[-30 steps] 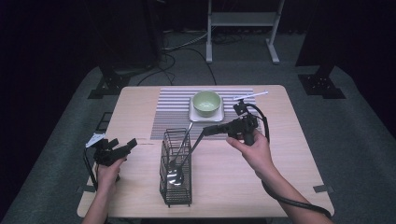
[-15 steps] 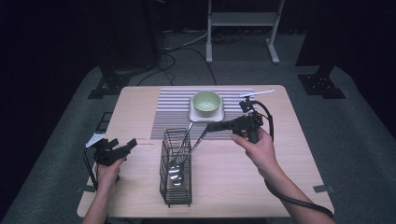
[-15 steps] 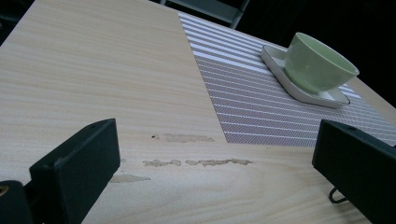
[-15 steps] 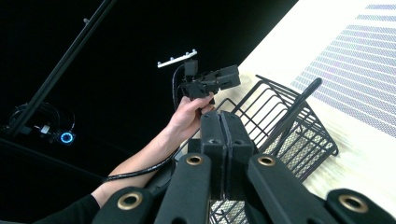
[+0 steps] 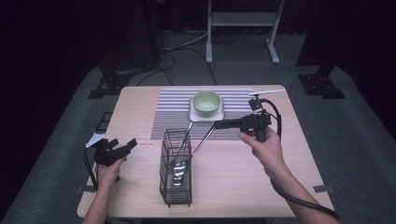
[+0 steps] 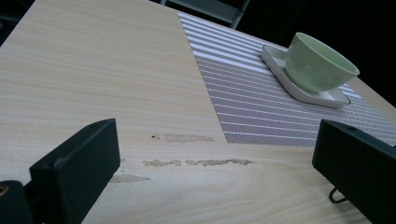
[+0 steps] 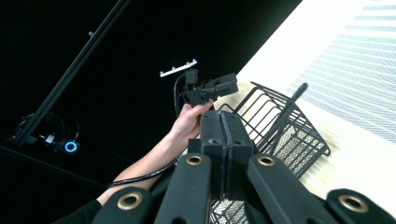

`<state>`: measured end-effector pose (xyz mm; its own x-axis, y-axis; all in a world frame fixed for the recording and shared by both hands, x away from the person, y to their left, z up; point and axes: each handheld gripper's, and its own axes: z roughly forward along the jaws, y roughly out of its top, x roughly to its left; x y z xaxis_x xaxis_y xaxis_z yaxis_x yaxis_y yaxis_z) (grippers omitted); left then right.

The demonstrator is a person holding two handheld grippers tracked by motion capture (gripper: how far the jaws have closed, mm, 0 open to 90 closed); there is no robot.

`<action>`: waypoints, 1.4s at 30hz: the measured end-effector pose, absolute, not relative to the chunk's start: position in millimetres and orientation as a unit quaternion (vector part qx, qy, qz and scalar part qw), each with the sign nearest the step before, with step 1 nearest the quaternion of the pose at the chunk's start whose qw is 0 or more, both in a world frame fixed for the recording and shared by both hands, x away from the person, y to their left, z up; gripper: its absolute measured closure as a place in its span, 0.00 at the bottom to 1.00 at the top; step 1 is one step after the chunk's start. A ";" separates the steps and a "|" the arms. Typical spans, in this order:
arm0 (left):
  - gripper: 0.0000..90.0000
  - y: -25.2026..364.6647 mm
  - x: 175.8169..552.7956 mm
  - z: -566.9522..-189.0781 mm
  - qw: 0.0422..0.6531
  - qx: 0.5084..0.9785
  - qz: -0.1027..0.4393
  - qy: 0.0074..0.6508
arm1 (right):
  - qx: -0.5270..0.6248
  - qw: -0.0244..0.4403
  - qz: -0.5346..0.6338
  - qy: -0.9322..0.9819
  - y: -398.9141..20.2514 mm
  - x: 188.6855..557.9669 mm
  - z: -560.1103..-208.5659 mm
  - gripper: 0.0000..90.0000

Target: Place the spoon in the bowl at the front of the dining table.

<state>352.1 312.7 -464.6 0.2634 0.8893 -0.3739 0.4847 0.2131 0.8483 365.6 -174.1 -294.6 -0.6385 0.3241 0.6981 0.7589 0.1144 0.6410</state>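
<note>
A black wire basket (image 5: 176,186) stands at the table's front centre with two long-handled utensils leaning in it. My right gripper (image 5: 218,125) is shut on the top end of the right-hand utensil's thin handle (image 5: 203,140), whose silvery spoon end (image 5: 180,166) lies inside the basket. The other utensil (image 5: 186,135) leans free beside it. In the right gripper view my right gripper (image 7: 223,126) has its jaws pressed together above the basket (image 7: 299,135). My left gripper (image 5: 125,146) stands open and empty near the table's left edge, also seen as the left gripper (image 6: 215,140).
A green bowl (image 5: 206,102) sits on a white square plate (image 5: 192,115) on the striped placemat (image 5: 170,109) at the back. The left gripper view shows the bowl (image 6: 317,60) and placemat (image 6: 252,102) ahead. Bare wood lies to the front right.
My right gripper has moved right and a little back with the utensil handle, tilting the utensil further over the basket's rim. The left gripper has stayed put.
</note>
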 end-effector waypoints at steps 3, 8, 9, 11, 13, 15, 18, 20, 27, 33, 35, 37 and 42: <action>0.00 312.6 352.1 -464.7 0.525 0.597 0.192 0.576 | -0.381 0.197 -0.554 -0.714 -182.6 364.2 -293.6 0.99; 0.00 312.4 351.9 -464.7 0.525 0.597 0.193 0.575 | -0.386 0.194 -0.555 -0.711 -191.2 362.6 -293.7 0.99; 0.00 312.4 351.9 -464.7 0.525 0.597 0.192 0.576 | -0.388 0.193 -0.555 -0.710 -192.9 362.3 -294.0 0.99; 0.00 312.4 352.0 -464.8 0.525 0.597 0.192 0.576 | -0.391 0.194 -0.556 -0.707 -196.7 361.6 -294.6 0.99; 0.00 312.3 351.9 -464.8 0.525 0.597 0.193 0.576 | -0.393 0.193 -0.558 -0.704 -200.7 361.1 -295.2 0.99; 0.00 312.4 351.9 -464.7 0.525 0.597 0.194 0.575 | -0.397 0.192 -0.560 -0.702 -206.7 360.1 -295.5 0.99; 0.00 312.1 352.1 -465.1 0.525 0.596 0.193 0.576 | -0.399 0.190 -0.559 -0.702 -210.0 359.2 -296.1 0.99; 0.00 311.9 352.2 -465.2 0.525 0.597 0.193 0.575 | -0.400 0.190 -0.558 -0.701 -213.4 358.2 -297.0 0.99; 0.00 311.7 352.3 -465.3 0.524 0.598 0.194 0.575 | -0.413 0.187 -0.559 -0.695 -227.8 356.5 -302.6 0.99; 0.00 311.6 352.3 -465.4 0.524 0.598 0.194 0.575 | -0.426 0.179 -0.554 -0.693 -239.1 354.9 -307.9 0.99; 0.00 311.4 352.2 -465.2 0.524 0.598 0.194 0.575 | -0.429 0.179 -0.554 -0.691 -241.8 354.9 -310.2 0.99; 0.00 311.5 352.2 -465.2 0.523 0.599 0.195 0.574 | -0.432 0.176 -0.553 -0.691 -243.7 355.5 -312.8 0.99; 0.00 311.8 352.2 -465.3 0.523 0.597 0.195 0.576 | -0.441 0.176 -0.549 -0.688 -247.6 358.2 -320.3 0.99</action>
<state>352.2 311.8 -465.3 0.2613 0.8916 -0.3698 0.4842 0.2103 0.8493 358.2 -247.6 -320.3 -0.5483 0.4140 0.7266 0.8005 0.0085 0.5993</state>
